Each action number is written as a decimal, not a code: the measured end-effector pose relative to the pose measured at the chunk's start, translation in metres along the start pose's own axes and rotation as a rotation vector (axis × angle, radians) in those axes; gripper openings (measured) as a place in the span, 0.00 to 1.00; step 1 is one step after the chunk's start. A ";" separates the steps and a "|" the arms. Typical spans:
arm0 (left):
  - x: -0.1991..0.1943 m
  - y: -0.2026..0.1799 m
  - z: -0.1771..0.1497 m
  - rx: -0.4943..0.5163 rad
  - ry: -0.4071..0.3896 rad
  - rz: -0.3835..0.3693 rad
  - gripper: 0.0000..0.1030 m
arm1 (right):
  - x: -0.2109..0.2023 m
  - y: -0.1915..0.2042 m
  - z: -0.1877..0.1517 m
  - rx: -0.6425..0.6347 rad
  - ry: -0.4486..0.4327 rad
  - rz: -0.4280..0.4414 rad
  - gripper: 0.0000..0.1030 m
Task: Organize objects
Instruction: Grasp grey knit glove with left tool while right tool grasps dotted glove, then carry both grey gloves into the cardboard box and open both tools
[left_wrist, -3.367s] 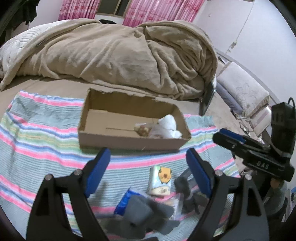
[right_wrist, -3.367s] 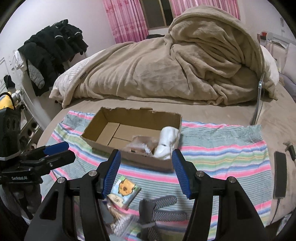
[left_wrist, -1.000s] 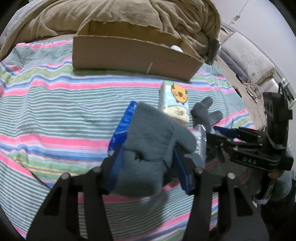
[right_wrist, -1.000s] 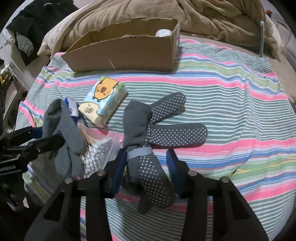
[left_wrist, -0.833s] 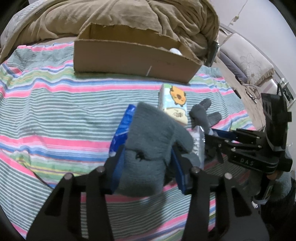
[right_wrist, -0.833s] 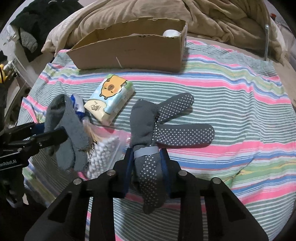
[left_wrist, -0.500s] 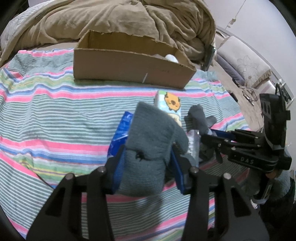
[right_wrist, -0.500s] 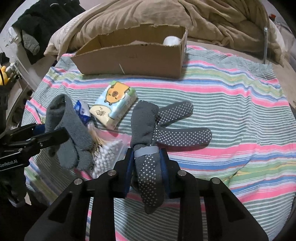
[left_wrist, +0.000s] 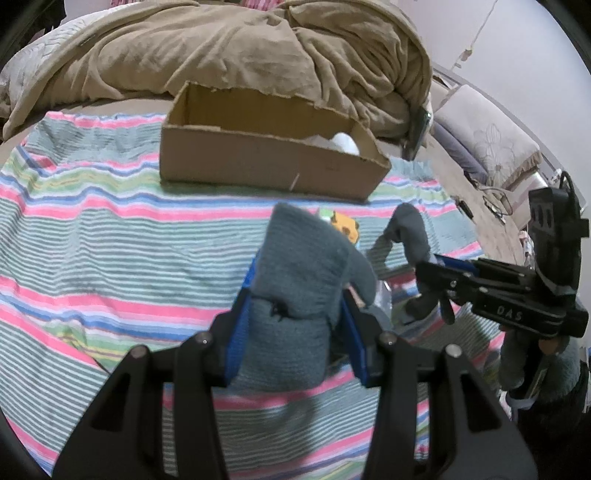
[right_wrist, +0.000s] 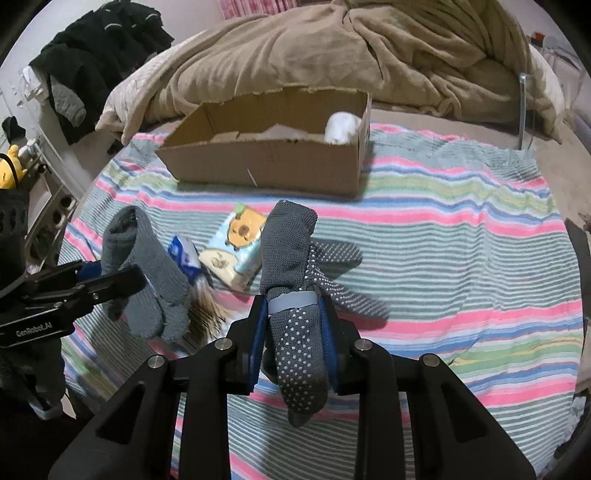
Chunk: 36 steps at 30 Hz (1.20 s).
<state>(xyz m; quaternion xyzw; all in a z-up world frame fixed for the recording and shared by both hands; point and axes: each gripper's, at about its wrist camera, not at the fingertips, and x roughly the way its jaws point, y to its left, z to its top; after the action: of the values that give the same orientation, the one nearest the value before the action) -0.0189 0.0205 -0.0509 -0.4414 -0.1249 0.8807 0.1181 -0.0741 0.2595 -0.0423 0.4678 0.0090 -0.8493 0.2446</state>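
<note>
- Left gripper (left_wrist: 291, 325): blue pads pinching 1 plain grey sock (left_wrist: 299, 273). Since 1.0 s ago the sock has come up off the striped cloth (left_wrist: 110, 236) and now hangs clear of it, folded over the pads.
- Right gripper (right_wrist: 293, 332): pressed onto the banded middle of 1 bundle of grey dotted grip socks (right_wrist: 291, 266). This bundle has also risen since 0.5 s ago; its free ends look to be still trailing near the cloth.
- Meaning for the task: both pickups read as done; the carry to the cardboard box (right_wrist: 273, 162) appears to be the step in hand.
- Cardboard box: open-topped, on the cloth at the far side, well apart from both grippers. It already holds 1 white rolled item (right_wrist: 341, 127) at its right end and some pale wrapping beside it.
- Left on the cloth: 1 tissue pack with a cartoon animal (right_wrist: 236, 245), 1 blue-and-white packet (right_wrist: 183, 254), and a clear bag whose contents are blurred, just beside the lifted socks.
- In the way: the box's near wall must be cleared; the tissue pack lies between the grippers and the box; trailing sock ends could drag on it.
- Behind: a heaped beige blanket (left_wrist: 229, 55) on the bed.
</note>
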 end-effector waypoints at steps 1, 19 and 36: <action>-0.001 0.001 0.002 -0.002 -0.005 0.000 0.46 | -0.001 0.000 0.002 -0.001 -0.004 0.000 0.29; -0.021 0.015 0.034 -0.025 -0.090 0.003 0.46 | -0.020 0.018 0.045 -0.034 -0.082 0.014 0.29; -0.033 0.027 0.074 -0.009 -0.160 0.021 0.46 | -0.026 0.033 0.089 -0.068 -0.158 0.032 0.29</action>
<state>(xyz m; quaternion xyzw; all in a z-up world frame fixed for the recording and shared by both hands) -0.0621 -0.0244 0.0083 -0.3715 -0.1335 0.9137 0.0965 -0.1189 0.2193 0.0359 0.3908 0.0111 -0.8787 0.2739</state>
